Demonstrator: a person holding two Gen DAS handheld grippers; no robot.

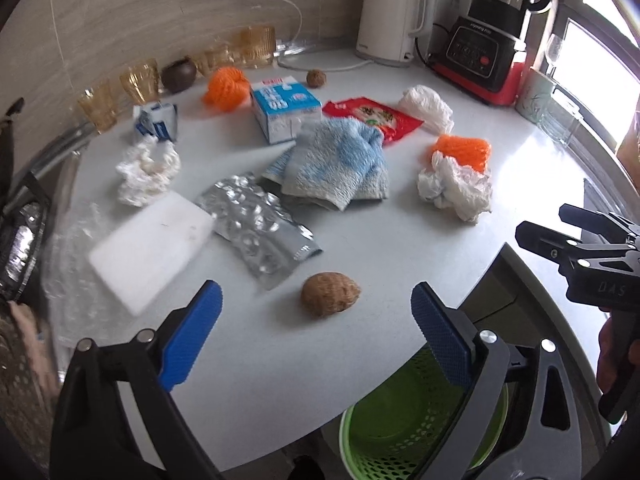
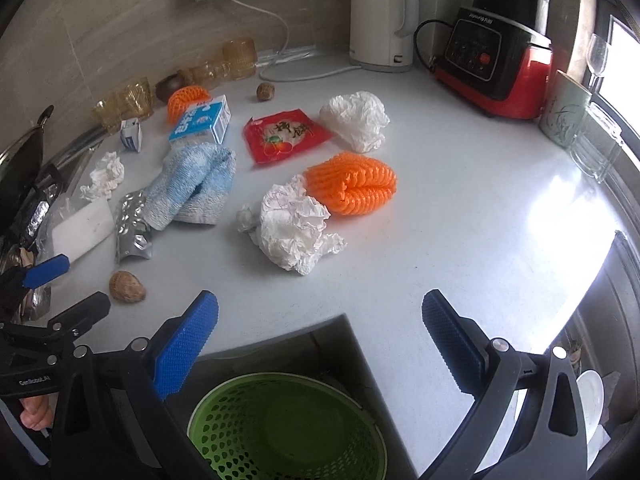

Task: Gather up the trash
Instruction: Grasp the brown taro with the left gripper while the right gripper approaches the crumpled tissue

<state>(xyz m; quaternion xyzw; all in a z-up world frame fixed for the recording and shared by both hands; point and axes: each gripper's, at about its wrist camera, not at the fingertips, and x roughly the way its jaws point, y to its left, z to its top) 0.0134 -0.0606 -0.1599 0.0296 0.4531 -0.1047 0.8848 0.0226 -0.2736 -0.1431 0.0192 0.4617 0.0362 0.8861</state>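
Where crumpled tissue (image 2: pixel 294 232) touches ribbed orange netting (image 2: pixel 354 188), both look soft.

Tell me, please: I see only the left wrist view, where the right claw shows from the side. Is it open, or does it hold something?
Observer: The right claw is open. Nothing is between its blue pads.
Operator: My own claw hides part of the green basket. Is any trash in it?
Observer: The right wrist view shows nearly all of the green basket, and I see no trash inside.
Operator: What lies straight ahead of the right claw?
Observer: The crumpled white paper, which touches the orange foam net behind it.
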